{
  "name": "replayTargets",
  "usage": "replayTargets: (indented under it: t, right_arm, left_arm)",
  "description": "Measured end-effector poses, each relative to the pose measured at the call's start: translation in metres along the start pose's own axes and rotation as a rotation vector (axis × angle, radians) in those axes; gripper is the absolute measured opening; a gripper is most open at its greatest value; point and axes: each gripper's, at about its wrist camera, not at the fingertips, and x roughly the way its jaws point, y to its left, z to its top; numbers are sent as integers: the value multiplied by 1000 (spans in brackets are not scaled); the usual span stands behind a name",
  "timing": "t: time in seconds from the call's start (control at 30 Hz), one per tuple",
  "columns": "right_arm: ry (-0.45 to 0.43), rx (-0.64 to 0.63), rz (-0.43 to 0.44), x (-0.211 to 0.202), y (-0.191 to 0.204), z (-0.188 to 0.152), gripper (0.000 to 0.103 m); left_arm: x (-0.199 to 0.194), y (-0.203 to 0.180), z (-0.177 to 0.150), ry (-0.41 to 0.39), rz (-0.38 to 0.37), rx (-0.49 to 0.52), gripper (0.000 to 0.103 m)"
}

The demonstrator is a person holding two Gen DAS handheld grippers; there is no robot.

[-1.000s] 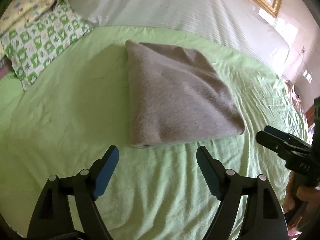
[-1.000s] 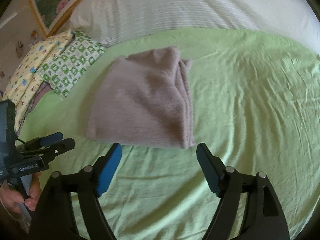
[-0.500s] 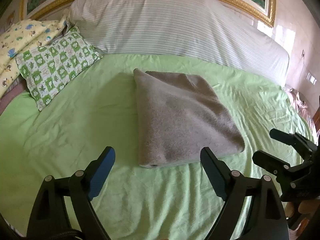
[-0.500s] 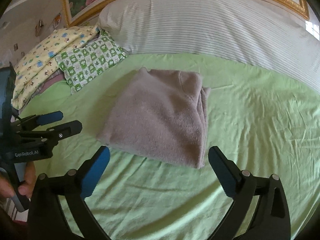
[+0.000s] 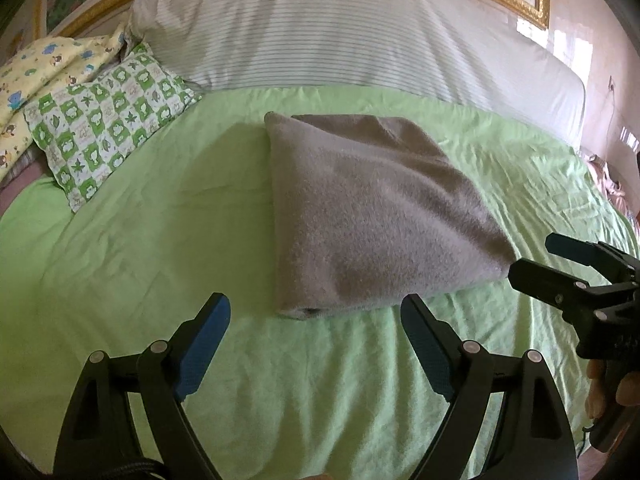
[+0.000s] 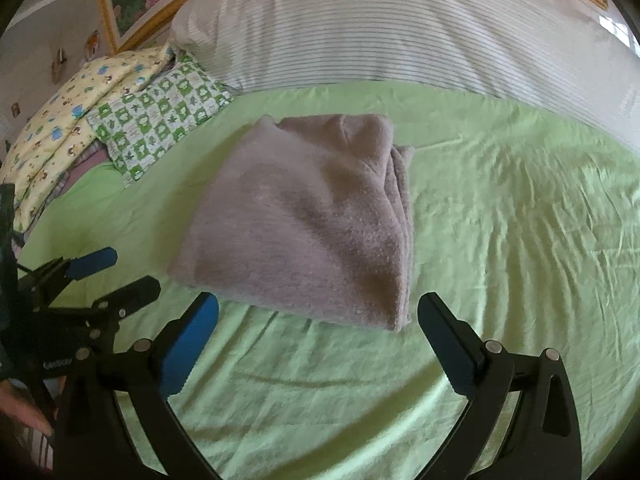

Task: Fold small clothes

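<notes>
My left hand-held gripper (image 5: pixel 315 312) is released and empty, just short of the folded grey garment (image 5: pixel 380 216) lying on the green bedsheet (image 5: pixel 140 260). My right hand-held gripper (image 6: pixel 318 312) is likewise spread wide, holding nothing.

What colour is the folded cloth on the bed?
Greyish brown, the folded cloth; clearest in the left wrist view.

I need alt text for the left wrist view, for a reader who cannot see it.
A folded grey garment lies on a green bedsheet, beyond the open, empty left hand-held gripper. The right hand-held gripper, also open, enters at the right edge; pillows line the head of the bed.
</notes>
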Motion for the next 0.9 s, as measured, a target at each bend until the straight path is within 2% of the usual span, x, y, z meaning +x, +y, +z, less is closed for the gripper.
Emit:
replayTargets:
  t: [0.3, 0.9]
  right_arm:
    - [-14, 9, -27, 8, -3, -2, 100]
    - [-1, -6, -10, 20, -6, 4, 100]
  left_arm:
    - [3, -4, 1, -24, 22, 16, 88]
    - [11, 0, 6, -8, 21, -8, 88]
